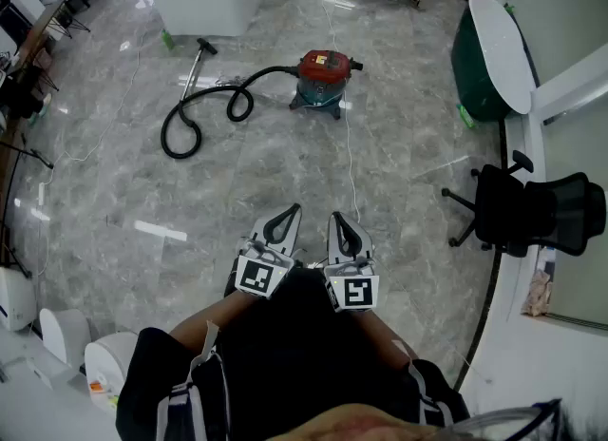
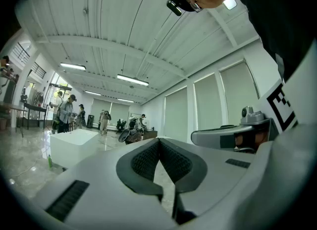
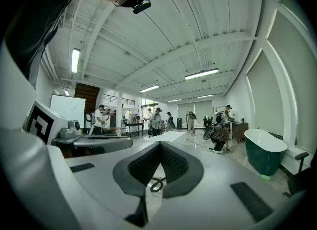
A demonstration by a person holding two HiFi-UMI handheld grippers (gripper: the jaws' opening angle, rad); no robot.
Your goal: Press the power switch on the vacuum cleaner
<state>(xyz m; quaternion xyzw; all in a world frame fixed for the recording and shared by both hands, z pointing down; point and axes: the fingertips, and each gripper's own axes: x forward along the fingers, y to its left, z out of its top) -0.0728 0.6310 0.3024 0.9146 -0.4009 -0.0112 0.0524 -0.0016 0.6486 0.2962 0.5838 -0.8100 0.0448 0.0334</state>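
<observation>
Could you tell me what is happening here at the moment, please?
A person stands on the marble floor holding tongs in each hand, close to the body. The left tongs and right tongs are both shut and hold nothing. The red vacuum cleaner sits on the floor well ahead, its black hose looped out beside it. Neither tongs is near it, so pressing the switch does not look started.
</observation>
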